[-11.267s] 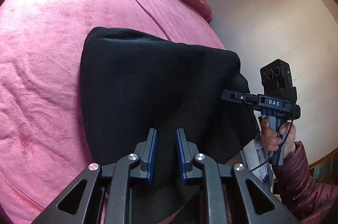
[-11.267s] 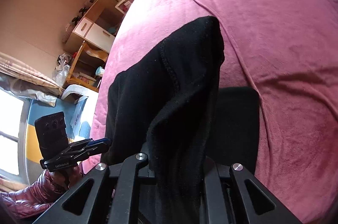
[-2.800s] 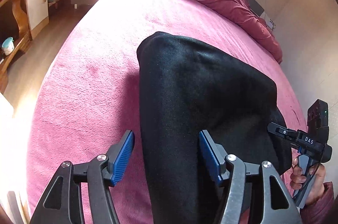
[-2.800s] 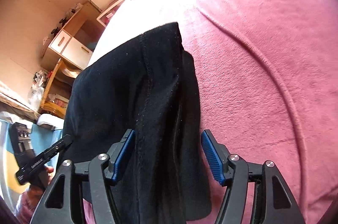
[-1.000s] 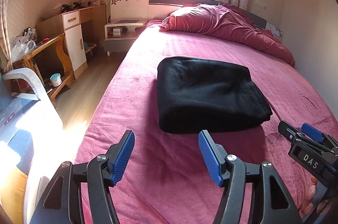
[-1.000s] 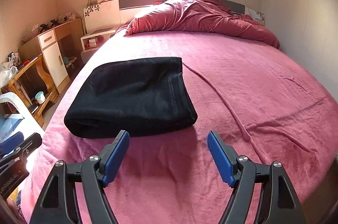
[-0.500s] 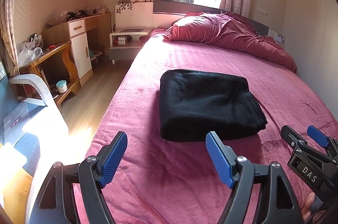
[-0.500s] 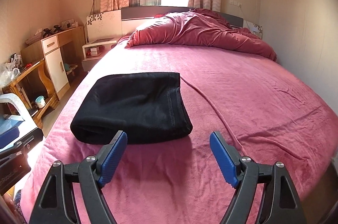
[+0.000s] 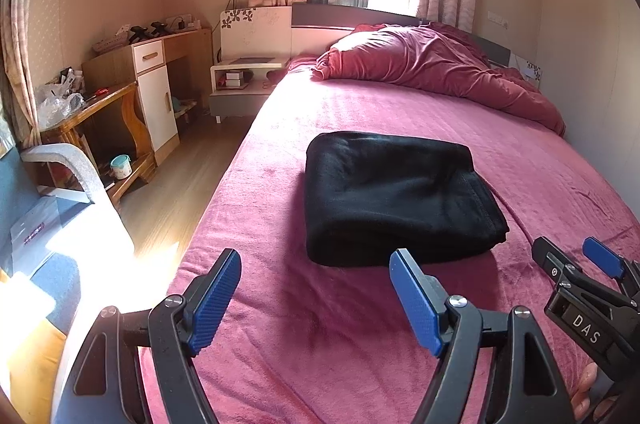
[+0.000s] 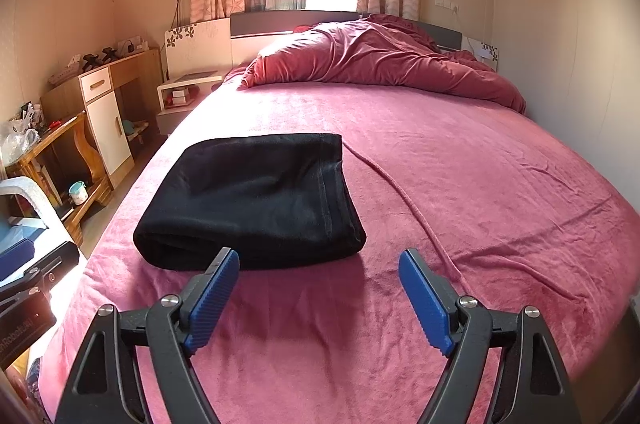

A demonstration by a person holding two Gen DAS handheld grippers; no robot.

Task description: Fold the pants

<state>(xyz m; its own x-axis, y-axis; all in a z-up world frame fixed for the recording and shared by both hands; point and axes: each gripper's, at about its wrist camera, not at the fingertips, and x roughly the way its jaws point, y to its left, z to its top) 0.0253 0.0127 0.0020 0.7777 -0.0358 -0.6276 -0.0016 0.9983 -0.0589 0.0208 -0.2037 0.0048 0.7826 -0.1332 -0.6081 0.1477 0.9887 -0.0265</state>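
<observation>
The black pants [image 9: 392, 196] lie folded into a thick rectangle on the pink bed [image 9: 400, 112], toward its left side. My left gripper [image 9: 315, 260] hovers open just in front of the bundle's near edge, with nothing between its blue pads. My right gripper [image 10: 319, 256] is also open and empty, just short of the near right corner of the pants [image 10: 256, 200]. Neither gripper touches the cloth. The right gripper [image 9: 566, 248] shows at the right edge of the left wrist view, and the left gripper [image 10: 24, 264] at the left edge of the right wrist view.
A crumpled red duvet [image 9: 432, 72] lies along the headboard. Left of the bed are a white nightstand [image 9: 244, 80], a wooden desk with a cabinet [image 9: 152, 72] and a grey chair [image 9: 68, 176]. A wall runs close along the bed's right side.
Both grippers' jaws have spread wider, the left more. The views have tipped up slightly, showing more of the room. The folded pants have not moved.
</observation>
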